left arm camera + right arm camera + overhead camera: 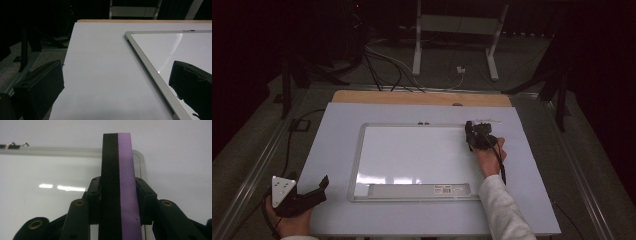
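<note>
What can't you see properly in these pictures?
- Eraser: its lower end is cut off by the right gripper view's bottom edge, between the right gripper's fingers.
- Label on the whiteboard tray: too small to read in the high view.
- Left gripper's fingers: cut off by the left gripper view's edges.

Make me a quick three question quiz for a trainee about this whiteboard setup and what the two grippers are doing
1. True or false: the right gripper is shut on an eraser with a black layer and a purple layer.
2. Which part of the whiteboard is the right gripper over? A) near left corner B) far right corner C) the tray along its near edge
3. Fill in: the left gripper rests at the table's near left, its fingers ____ and holding nothing.

Key: 1 true; 2 B; 3 open
</note>
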